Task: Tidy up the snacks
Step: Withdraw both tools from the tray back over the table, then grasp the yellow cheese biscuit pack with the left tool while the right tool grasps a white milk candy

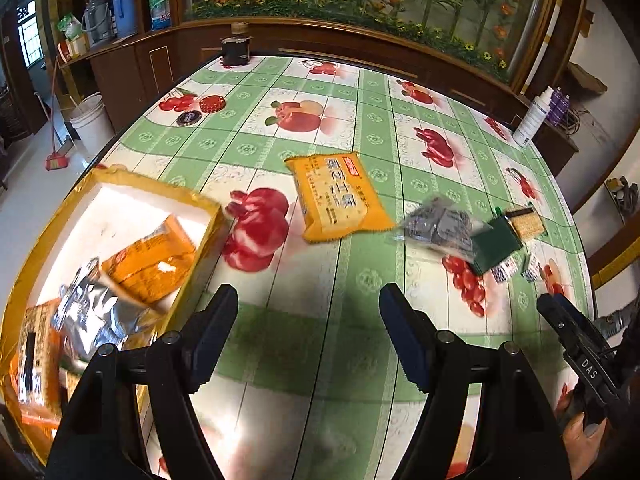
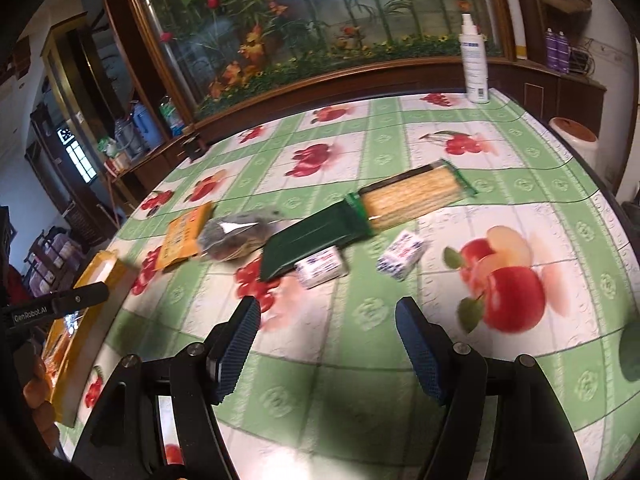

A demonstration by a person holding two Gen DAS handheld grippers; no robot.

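A yellow box [image 1: 132,188] stands at the table's left with an orange packet [image 1: 152,264] and a silver packet [image 1: 92,312] inside. On the cloth lie an orange snack packet [image 1: 340,196] [image 2: 184,236], a clear bag of dark snacks [image 1: 440,224] [image 2: 236,236], a green cracker pack [image 1: 500,240] [image 2: 400,204] and two small white-blue packets [image 2: 322,266] [image 2: 402,254]. My left gripper [image 1: 308,308] is open over bare cloth beside the box. My right gripper [image 2: 328,312] is open, just short of the small packets. Nothing is between either pair of fingers.
A white spray bottle [image 1: 532,120] [image 2: 474,60] stands near the far right edge of the table. A dark jar [image 1: 236,50] sits at the far edge. A white bucket [image 1: 90,120] and a broom are on the floor to the left. A wooden cabinet runs behind the table.
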